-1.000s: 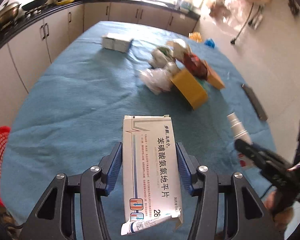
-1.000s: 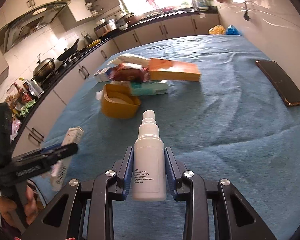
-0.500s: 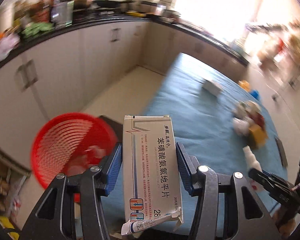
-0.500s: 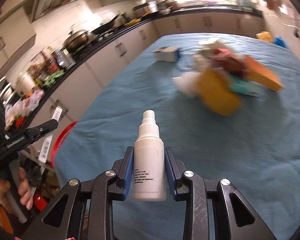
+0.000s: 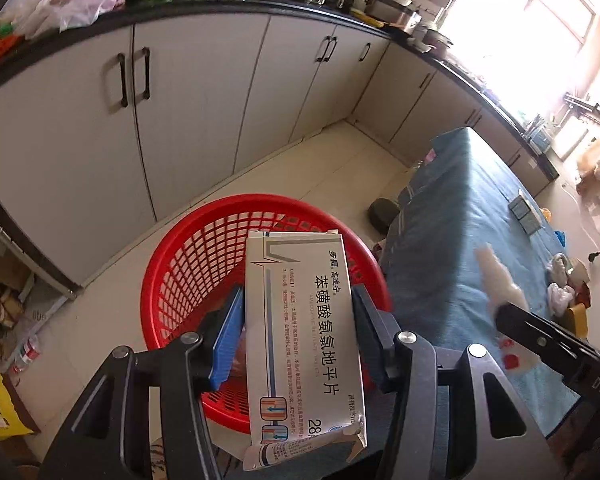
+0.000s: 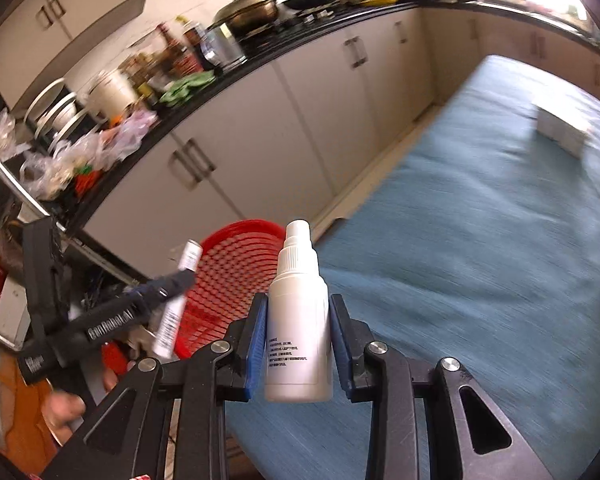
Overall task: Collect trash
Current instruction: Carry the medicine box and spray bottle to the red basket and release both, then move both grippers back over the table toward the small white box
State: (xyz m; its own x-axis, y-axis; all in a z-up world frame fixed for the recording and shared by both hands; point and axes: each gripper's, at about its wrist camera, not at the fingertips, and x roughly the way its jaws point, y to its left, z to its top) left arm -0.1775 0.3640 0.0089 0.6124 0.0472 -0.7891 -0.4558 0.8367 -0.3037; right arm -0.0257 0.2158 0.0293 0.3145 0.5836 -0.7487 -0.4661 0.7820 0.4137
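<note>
White medicine box point(image 5: 304, 336), torn flap, over red basket point(image 5: 188, 264)

Basket on the floor, between cabinets and surface

The basket point(image 5: 204, 264) sits beside the surface's point(image 5: 460, 240) end; the medicine box point(image 5: 304, 336), in the left claw point(image 5: 296, 344), hangs over it, and the right claw's point(image 6: 298, 344) bottle point(image 6: 298, 320) is above the surface edge.
</note>
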